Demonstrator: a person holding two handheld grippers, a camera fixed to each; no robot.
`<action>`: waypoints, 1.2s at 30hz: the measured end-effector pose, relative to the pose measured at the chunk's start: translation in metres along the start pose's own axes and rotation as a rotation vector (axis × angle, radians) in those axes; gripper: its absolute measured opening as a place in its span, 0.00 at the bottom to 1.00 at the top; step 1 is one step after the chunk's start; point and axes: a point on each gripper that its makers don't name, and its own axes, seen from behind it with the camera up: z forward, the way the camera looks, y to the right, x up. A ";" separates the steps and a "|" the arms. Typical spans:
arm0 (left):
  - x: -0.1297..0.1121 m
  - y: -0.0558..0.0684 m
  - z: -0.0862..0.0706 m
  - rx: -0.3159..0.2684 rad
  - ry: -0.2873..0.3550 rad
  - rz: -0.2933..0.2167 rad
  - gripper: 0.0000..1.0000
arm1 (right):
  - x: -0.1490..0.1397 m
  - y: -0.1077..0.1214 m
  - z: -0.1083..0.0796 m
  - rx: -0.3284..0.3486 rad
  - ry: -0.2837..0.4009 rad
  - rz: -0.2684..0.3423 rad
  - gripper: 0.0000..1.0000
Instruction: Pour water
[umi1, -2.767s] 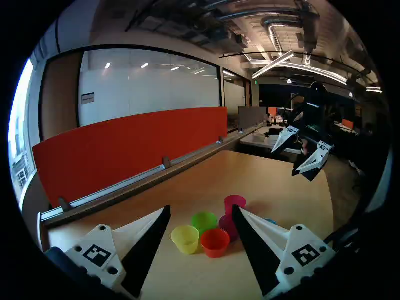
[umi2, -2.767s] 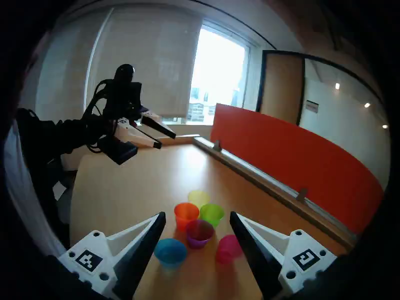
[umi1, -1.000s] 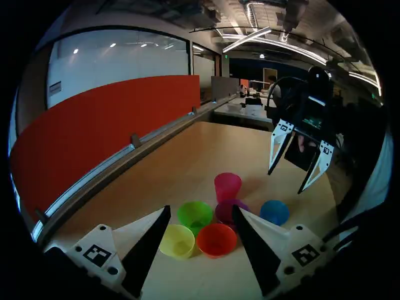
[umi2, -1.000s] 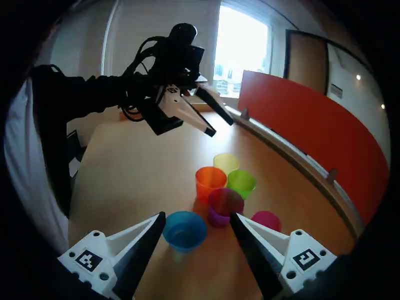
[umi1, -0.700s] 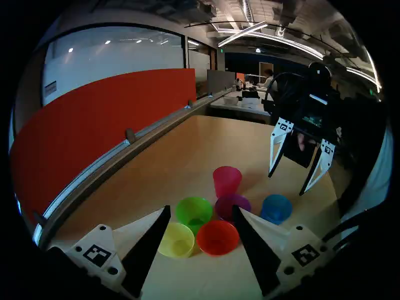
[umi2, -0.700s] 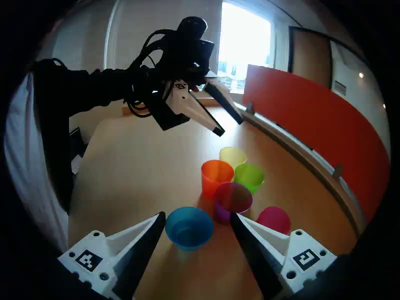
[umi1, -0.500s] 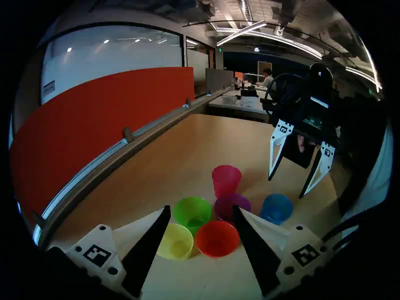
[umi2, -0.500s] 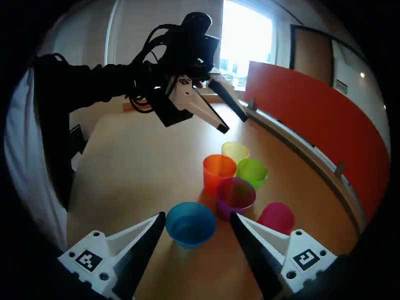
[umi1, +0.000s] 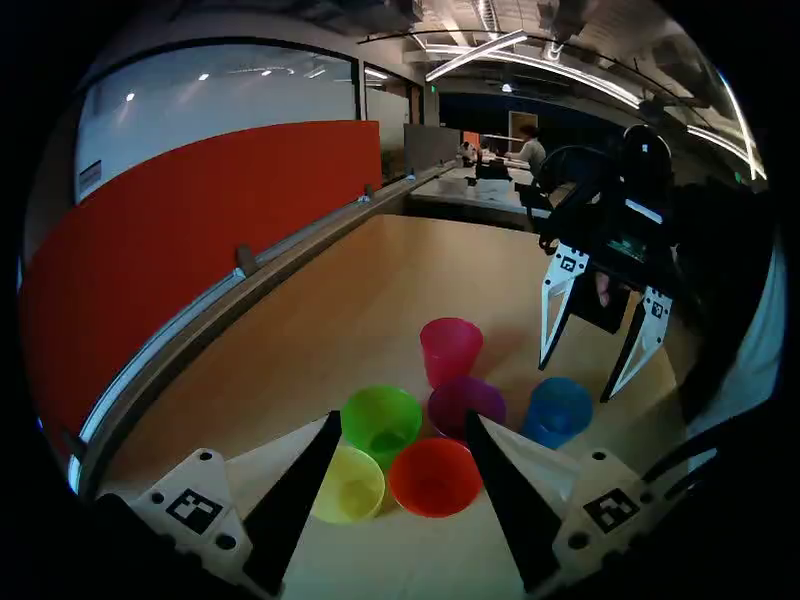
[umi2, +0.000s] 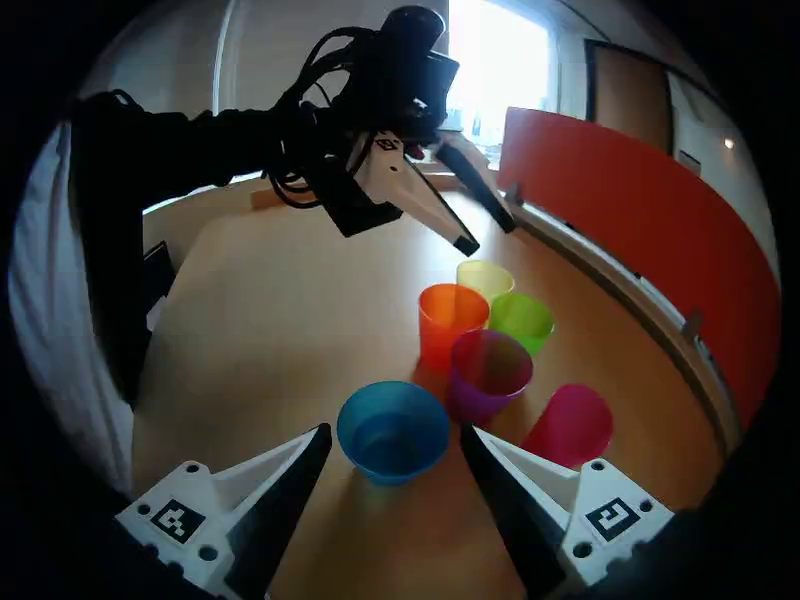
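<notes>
Left gripper view: six coloured plastic cups stood bunched on a wooden table, both grippers spread and empty.
Here the left gripper (umi1: 401, 415) sat low at 6 o'clock, fingers apart, holding nothing, over the bunch: the yellow cup (umi1: 348, 485) and orange cup (umi1: 434, 477) nearest, the green cup (umi1: 381, 422) and purple cup (umi1: 466, 403) behind them, the pink cup (umi1: 450, 348) at the purple one's 12 o'clock and the blue cup (umi1: 558, 410) at its 3 o'clock. The right gripper (umi1: 575, 382) hung at 3 o'clock, fingers wide, tips pointing down near the blue cup. An orange partition (umi1: 180, 230) ran along the table (umi1: 400, 280) at 9 o'clock. In the right gripper view the blue cup stood at 6 o'clock between that gripper's parted fingers, a gap on each side; the left gripper, on a dark-sleeved arm, hovered at 12 o'clock above the yellow and orange cups.
</notes>
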 end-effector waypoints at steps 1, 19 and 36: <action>-0.001 0.000 0.001 -0.002 -0.002 0.001 0.90 | -0.001 0.000 0.001 0.001 -0.001 0.000 1.00; -0.014 -0.001 0.019 -0.013 -0.054 0.021 0.91 | -0.013 -0.001 0.013 0.011 -0.017 -0.007 0.99; -0.021 -0.006 0.032 -0.016 -0.070 0.028 0.91 | -0.017 0.001 0.028 0.022 -0.016 -0.017 0.99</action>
